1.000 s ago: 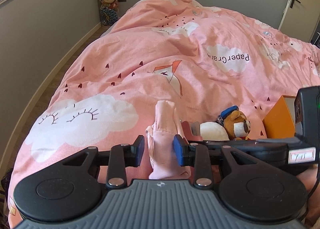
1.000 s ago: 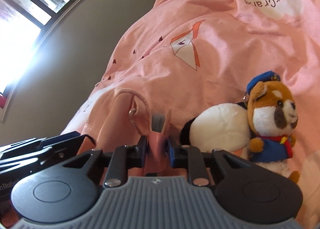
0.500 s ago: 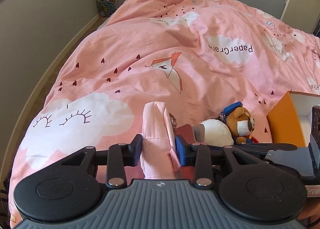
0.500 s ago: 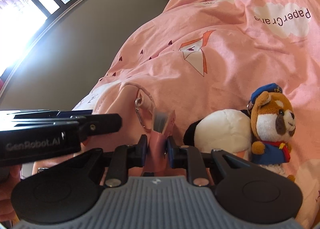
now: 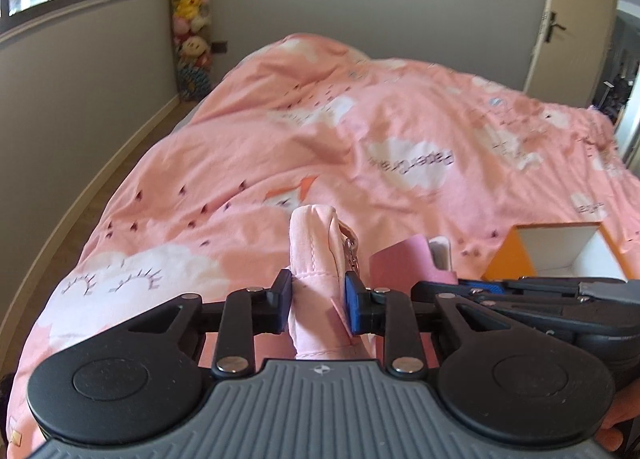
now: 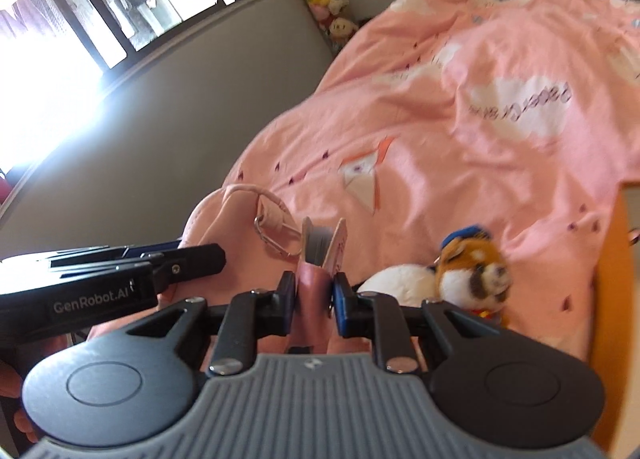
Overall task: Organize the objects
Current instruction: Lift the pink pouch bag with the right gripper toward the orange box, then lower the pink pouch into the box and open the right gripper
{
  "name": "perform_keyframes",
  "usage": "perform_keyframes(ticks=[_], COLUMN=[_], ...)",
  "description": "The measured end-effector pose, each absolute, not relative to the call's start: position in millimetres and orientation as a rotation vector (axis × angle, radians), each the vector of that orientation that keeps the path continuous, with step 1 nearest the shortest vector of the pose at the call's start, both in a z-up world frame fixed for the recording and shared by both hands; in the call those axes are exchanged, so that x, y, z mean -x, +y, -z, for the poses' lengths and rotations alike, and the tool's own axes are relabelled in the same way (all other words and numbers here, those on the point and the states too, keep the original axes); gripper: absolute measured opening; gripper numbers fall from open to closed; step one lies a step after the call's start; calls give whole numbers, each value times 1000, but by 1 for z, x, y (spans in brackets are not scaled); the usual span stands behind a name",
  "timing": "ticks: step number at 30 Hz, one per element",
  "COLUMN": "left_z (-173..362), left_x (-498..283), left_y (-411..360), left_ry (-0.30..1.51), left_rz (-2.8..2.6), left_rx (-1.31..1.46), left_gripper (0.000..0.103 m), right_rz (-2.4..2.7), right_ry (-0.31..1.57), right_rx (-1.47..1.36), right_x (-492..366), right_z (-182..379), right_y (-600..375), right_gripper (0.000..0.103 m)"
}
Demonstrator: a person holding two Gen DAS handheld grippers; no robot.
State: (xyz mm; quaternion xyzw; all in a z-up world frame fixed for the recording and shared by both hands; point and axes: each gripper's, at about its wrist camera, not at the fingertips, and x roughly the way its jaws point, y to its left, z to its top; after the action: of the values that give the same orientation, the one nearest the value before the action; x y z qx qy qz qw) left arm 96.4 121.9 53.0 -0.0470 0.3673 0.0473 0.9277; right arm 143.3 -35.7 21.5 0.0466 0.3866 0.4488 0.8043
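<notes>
Fingers (image 5: 285,301) of our left gripper (image 5: 316,301) are clamped on the pale pink bag (image 5: 316,255), held upright above the bed (image 5: 248,163). Our right gripper (image 6: 313,301) pinches a darker pink pouch (image 6: 314,283) just beside the bag, its flaps parted at the top. We see a carabiner (image 6: 276,237) hanging from the bag's strap. Near the right gripper a plush dog (image 6: 472,271) lies on the duvet, and an orange box (image 5: 560,251) sits at the right.

Left gripper (image 5: 316,301) and right gripper (image 6: 313,305), both clamped, side by side.
</notes>
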Motion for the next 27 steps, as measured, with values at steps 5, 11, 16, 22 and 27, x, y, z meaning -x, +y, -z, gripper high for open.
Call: perform_keyframes(ticks=[5, 11, 16, 22, 27], left_z=[-79, -86, -47, 2, 26], left_x=[-105, -137, -176, -200, -215], left_y=[77, 12, -43, -81, -91], left_ry=[686, 683, 792, 898, 947], left_rz=[64, 275, 365, 362, 340], left_rx=[101, 112, 93, 11, -21], left_gripper=[31, 31, 31, 31, 31], right_rz=[-867, -675, -535, -481, -487], right_ry=[710, 694, 798, 897, 958], right_rx=[-123, -117, -109, -106, -115], right_x=[-148, -169, -206, -234, -254], right_z=[-63, -85, -55, -6, 23], right_y=[-99, -181, -220, -231, -231], right_gripper=[21, 21, 21, 21, 21])
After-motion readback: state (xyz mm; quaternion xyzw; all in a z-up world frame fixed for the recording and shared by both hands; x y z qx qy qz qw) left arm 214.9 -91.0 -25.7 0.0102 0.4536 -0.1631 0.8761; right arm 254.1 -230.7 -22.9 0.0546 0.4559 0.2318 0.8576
